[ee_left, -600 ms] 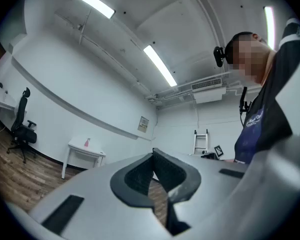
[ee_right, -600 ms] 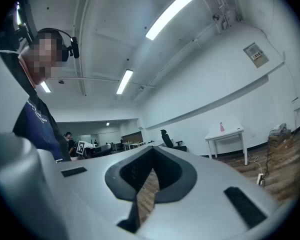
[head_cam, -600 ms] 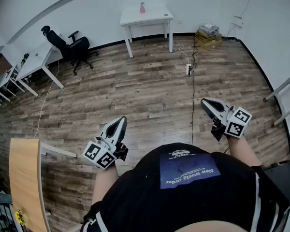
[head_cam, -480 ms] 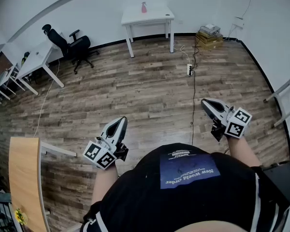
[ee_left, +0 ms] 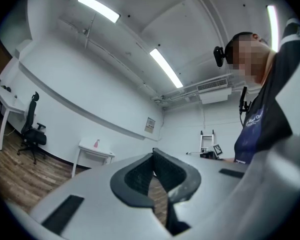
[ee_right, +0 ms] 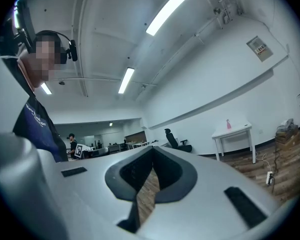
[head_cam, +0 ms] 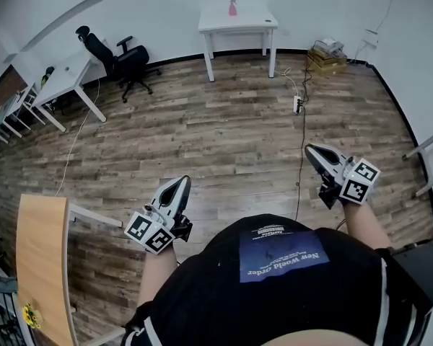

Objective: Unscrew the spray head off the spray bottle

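Head view looked down on a person standing on the wood floor (head_cam: 224, 135), well apart from the white surface (head_cam: 260, 21) against the far wall. The pink spray bottle (head_cam: 232, 9) stood upright there, alone and near the back edge. Its spray head (head_cam: 232, 3) was too small to tell whether it was screwed tight. Nothing of the task lay within reach.

Both tools were carried low in front of the body, one to each side. The left gripper (head_cam: 179, 186) tilted a little upward and the right gripper (head_cam: 312, 152) lay about level, both aimed roughly toward the far wall. That looked like a carrying posture rather than a working one.

Left gripper view showed its jaws pressed together with nothing between them (only a sliver of floor showed through the gap below the pads). Right gripper view showed the same: jaws together and empty. In both views the bottle appeared as a small pink shape on the distant surface.

By this reading the unscrewing had not begun. The bottle probably stood alone so that it could be approached from the front. The office chair (head_cam: 123, 58) to the left and the cable (head_cam: 301, 157) along the floor lay beside the way across. The next move would call for closing the distance, then parting the jaws. One gripper would then steady the body while the other turned the head.
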A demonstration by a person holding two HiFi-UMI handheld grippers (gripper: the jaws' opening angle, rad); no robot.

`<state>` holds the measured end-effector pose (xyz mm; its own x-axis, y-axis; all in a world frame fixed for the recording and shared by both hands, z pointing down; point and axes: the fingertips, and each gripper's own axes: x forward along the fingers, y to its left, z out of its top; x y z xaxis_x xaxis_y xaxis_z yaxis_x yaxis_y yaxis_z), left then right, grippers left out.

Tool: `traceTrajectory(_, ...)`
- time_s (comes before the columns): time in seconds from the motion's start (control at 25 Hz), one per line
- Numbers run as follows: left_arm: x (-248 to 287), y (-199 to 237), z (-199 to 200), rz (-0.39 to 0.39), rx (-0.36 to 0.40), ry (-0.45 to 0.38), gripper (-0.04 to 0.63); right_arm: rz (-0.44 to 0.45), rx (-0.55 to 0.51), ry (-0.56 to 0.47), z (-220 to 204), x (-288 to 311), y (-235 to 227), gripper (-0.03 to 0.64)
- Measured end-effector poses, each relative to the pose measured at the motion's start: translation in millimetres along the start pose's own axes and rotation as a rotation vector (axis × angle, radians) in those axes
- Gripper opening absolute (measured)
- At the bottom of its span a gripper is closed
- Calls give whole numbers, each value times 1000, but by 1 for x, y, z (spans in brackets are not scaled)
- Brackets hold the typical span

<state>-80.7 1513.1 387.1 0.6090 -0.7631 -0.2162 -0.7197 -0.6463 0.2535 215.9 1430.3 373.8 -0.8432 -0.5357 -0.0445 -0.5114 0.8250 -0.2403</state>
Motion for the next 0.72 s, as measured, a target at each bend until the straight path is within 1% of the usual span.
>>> traceTrajectory(0.16,-23,26,8,22,-3,1,-9,8,16,-5,-1,29,7,-12)
traceTrajectory(0.44,-43,61,12,30,2,18,-9,-19,27,-22,0,63,5,-12)
traceTrajectory(0.56,-39,69,5,29,-8,22,-9,-25,38,-20,-5,66,-3,-12)
traceTrajectory(0.72,-7,73,-4,21,-10,34,-9,-26,55,-34,-2,66,-34,-11)
